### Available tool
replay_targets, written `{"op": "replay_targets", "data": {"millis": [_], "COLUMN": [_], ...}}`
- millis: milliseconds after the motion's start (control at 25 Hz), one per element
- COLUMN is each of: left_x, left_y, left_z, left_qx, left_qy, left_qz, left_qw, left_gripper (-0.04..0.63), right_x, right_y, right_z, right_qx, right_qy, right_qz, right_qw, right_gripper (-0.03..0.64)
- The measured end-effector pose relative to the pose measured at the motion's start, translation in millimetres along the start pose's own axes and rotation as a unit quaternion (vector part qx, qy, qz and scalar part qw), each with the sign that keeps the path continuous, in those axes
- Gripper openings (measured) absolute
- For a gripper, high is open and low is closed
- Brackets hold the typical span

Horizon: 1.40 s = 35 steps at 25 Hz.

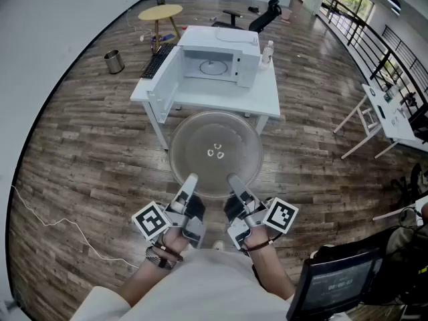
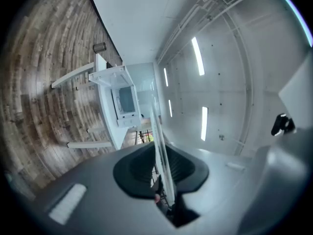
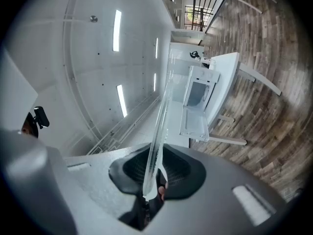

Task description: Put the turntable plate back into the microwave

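We hold the round clear glass turntable plate [image 1: 215, 154] level in the air above the wooden plank floor [image 1: 87, 152], just short of the white desk [image 1: 267, 105]. Our left tongs [image 1: 190, 181] pinch its near rim on the left and our right tongs [image 1: 235, 181] pinch its near rim on the right, both closed narrow on the thin glass edge. Ahead, the white microwave [image 1: 221, 55] stands on the desk, its door [image 1: 162, 82] swung open to the left.

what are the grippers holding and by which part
Both hold the glass turntable plate by its near rim: the left gripper and the right gripper each clamp that edge.
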<state>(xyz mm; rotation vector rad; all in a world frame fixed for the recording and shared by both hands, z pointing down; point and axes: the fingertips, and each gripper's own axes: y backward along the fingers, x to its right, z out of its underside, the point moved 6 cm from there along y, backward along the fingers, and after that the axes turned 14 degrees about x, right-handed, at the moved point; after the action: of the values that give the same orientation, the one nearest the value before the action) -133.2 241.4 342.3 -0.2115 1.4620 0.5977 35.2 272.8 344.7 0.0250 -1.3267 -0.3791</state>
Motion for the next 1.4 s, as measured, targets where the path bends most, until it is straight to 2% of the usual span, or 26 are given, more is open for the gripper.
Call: {"op": "replay_targets", "data": {"millis": [320, 480, 840, 1040, 1400], "left_x": [0, -7, -24, -35, -50], "left_y": [-12, -11, -42, -77, -151], "left_z": [20, 27, 27, 17, -26], "left_qx": [0.009, 0.018, 0.014, 0.005, -0.015], "left_qy": [-0.007, -0.007, -0.011, 0.004, -0.001], "left_qz": [0.005, -0.006, -0.010, -0.008, -0.005], "left_qw": [0.9999, 0.9998, 0.9998, 0.9999, 0.9999], "left_gripper": [0.054, 0.054, 0.054, 0.054, 0.054], "right_x": [7, 17, 37, 49, 64], "right_y": [2, 3, -19, -48, -125], "right_z": [-23, -26, -46, -59, -78], "right_qx": [-0.011, -0.027, -0.032, -0.024, -0.012], "right_qy": [-0.007, -0.015, -0.011, -0.011, -0.005], "right_qz": [-0.009, -0.010, -0.003, -0.003, -0.002], "right_qw": [1.000, 0.999, 0.999, 1.000, 1.000], "right_gripper": [0.052, 0.052, 0.055, 0.055, 0.055]}}
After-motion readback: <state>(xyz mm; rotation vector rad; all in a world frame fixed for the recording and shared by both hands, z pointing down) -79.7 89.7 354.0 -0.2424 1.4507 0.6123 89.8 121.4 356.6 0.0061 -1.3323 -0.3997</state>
